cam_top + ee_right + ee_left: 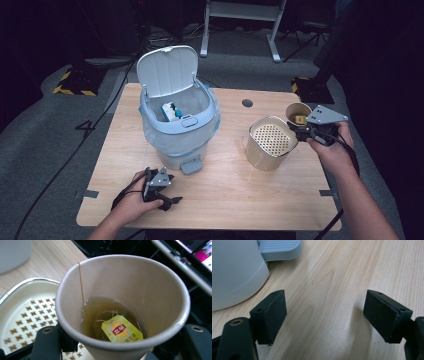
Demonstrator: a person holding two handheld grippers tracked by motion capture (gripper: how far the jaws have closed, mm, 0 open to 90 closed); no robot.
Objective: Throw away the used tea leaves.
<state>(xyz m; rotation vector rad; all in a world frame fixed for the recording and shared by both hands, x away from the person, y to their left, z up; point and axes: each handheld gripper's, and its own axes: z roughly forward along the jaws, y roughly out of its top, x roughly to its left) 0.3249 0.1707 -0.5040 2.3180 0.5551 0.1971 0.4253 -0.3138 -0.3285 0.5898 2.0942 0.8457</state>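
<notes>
My right gripper (300, 129) is shut on a brown paper cup (298, 113), held tilted just above the right rim of a cream container with a perforated strainer top (270, 142). In the right gripper view the cup (140, 282) holds tea, a tea bag and a yellow tag (122, 329), and the strainer (27, 315) lies below at the left. Near the table's front left, my left gripper (170, 200) rests low over the wood, and its jaws (324, 315) stand open with nothing between them. A pale blue pedal bin (177, 120) stands with its lid up.
The bin is lined with a clear bag and has blue and white scraps inside (171, 112). Its foot pedal (278, 248) lies just ahead of my left gripper. A round hole (247, 103) sits in the wooden table (225, 195) behind the container. Dark floor and cables surround the table.
</notes>
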